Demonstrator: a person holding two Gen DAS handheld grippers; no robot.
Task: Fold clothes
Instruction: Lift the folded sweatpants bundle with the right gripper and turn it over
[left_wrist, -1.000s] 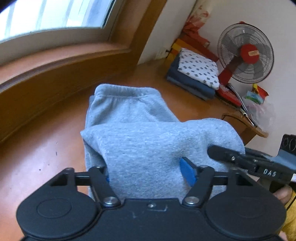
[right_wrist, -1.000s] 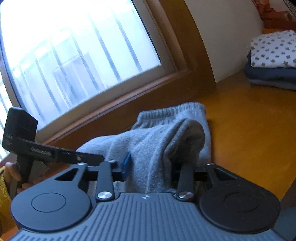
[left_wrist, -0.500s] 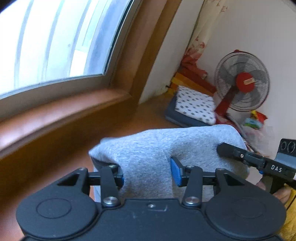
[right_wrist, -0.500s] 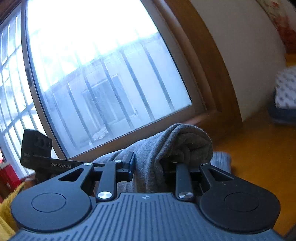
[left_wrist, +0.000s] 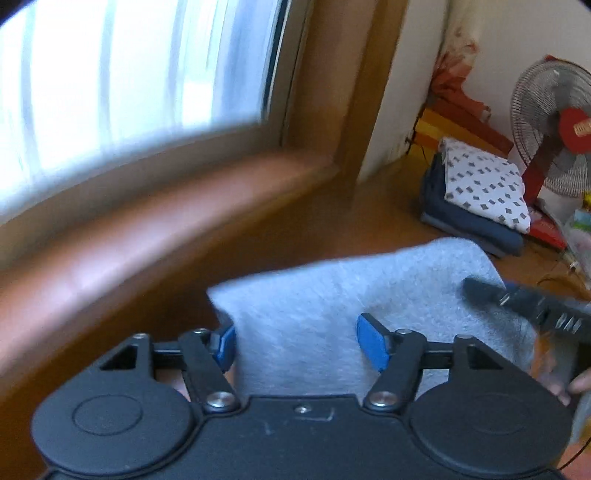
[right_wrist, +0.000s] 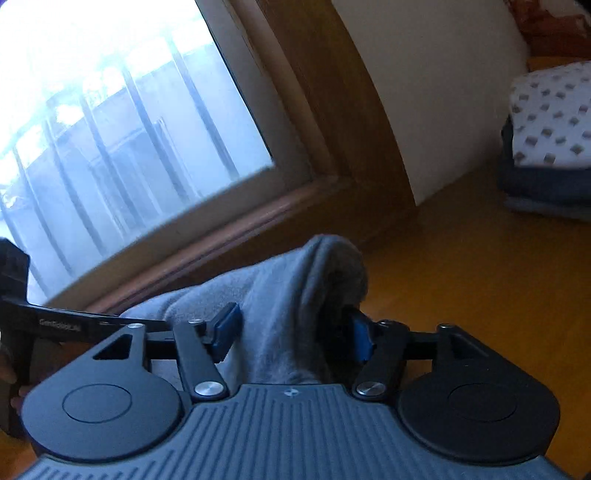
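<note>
- Two claws: the left gripper (left_wrist: 300, 341) and right gripper (right_wrist: 290, 334) are both opening, and the one grey garment (left_wrist: 332, 295) sits loosely between their blue pads.
- One stack of folded clothes (left_wrist: 476, 195) sits far off near the wall.
- Bare wooden floor (right_wrist: 461, 266) lies between.

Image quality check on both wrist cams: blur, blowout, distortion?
Left wrist: motion blur smears the window and sill; fan sharper. Right wrist: window blown out at upper left, grey garment backlit and dim, folded stack soft. Both: fisheye bends the frames.
</note>
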